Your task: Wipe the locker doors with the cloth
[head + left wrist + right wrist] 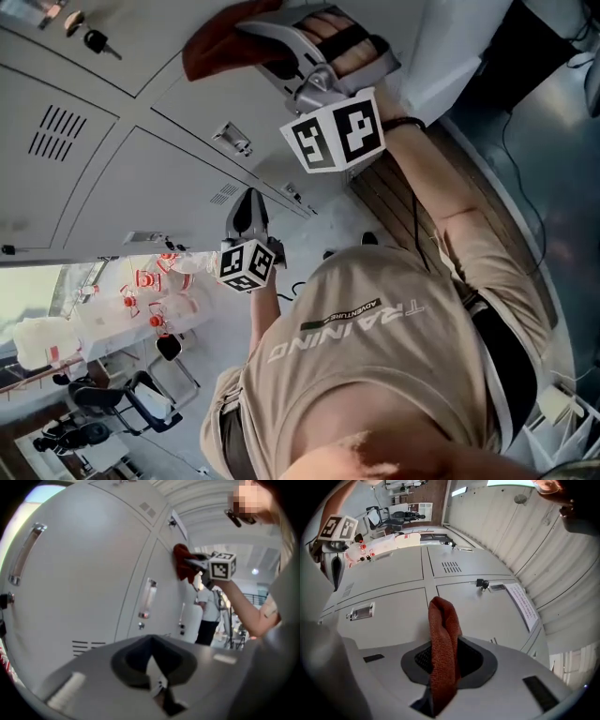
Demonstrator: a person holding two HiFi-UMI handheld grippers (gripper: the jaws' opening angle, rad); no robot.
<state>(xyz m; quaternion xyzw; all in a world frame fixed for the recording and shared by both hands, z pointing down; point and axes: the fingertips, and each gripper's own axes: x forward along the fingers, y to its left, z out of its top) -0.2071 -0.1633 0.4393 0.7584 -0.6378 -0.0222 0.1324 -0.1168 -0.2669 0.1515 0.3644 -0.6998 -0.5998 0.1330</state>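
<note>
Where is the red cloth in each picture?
Head view: the red cloth is at the top edge, left of centre.
Left gripper view: upper middle, a little right of centre, against a door.
Right gripper view: dead centre, pinched by the right gripper.
Shared landmark: the grey locker doors.

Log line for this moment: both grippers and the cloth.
right gripper: shut on cloth | cloth: red, against locker door | left gripper: shut, empty | phase: wiping
</note>
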